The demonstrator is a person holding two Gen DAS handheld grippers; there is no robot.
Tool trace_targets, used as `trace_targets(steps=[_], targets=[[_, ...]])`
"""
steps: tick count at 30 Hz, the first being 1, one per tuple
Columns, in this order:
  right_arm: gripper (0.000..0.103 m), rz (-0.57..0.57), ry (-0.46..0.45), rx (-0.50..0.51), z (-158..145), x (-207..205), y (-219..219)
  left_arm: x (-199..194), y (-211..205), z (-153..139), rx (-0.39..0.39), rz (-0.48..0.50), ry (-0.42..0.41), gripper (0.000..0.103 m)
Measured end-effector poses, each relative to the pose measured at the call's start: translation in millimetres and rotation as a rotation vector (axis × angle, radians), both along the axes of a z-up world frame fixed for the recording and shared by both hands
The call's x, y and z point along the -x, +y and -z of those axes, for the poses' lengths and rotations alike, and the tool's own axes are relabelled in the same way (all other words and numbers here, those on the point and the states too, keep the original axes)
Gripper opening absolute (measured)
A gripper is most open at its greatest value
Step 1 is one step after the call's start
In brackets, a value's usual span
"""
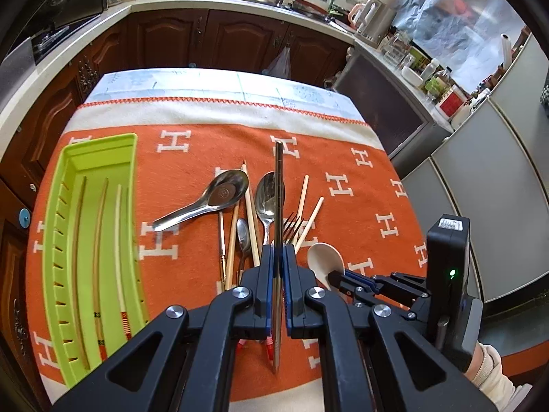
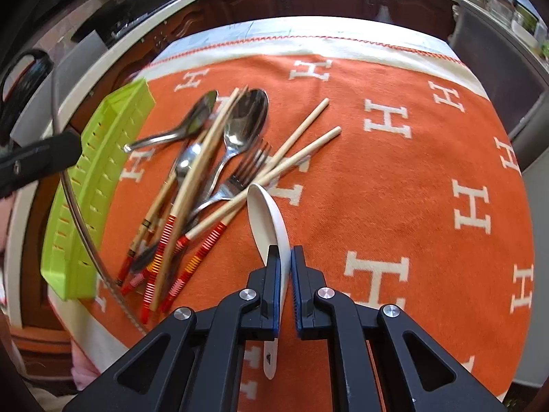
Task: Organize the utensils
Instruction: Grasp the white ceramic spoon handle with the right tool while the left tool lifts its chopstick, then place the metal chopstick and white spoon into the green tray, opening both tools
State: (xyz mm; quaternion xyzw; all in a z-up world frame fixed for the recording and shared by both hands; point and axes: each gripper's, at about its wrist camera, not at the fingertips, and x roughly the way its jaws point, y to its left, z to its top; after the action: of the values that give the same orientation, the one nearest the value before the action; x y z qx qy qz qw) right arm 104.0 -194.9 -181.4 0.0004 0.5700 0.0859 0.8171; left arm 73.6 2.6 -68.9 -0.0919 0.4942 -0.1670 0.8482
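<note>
A dark metal chopstick is clamped in the left claw, pads pressed tight on it, and it's held up above the pile so it points away toward the far edge of the bench. The right claw is closed on the white ceramic spoon, gripped along its handle with the bowl sticking out ahead. The rest of the utensils are heaped mid-blanket: a steel soup spoon, two more spoons, a fork and several wooden chopsticks with red-striped ends, all crossed over each other. The green tray is parked at the left edge, three chopsticks already laid inside it
</note>
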Motion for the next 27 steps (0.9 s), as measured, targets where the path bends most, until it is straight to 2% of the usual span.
trace_targets(steps=[7, 13, 21, 27], targets=[[0.005, 0.006, -0.045, -0.043, -38, 12, 15, 26, 21, -23, 0.016, -0.014, -0.046, 0.003], [0.005, -0.066, -0.088, -0.046, -67, 24, 49, 57, 37, -52, 0.018, -0.019, -0.112, 0.003], [0.005, -0.221, -0.127, -0.068, -96, 33, 123, 97, 72, -99, -0.006, -0.076, -0.209, 0.003], [0.005, -0.348, -0.111, -0.114, -107, 37, 190, 108, 115, -117, -0.054, -0.192, -0.225, 0.003]])
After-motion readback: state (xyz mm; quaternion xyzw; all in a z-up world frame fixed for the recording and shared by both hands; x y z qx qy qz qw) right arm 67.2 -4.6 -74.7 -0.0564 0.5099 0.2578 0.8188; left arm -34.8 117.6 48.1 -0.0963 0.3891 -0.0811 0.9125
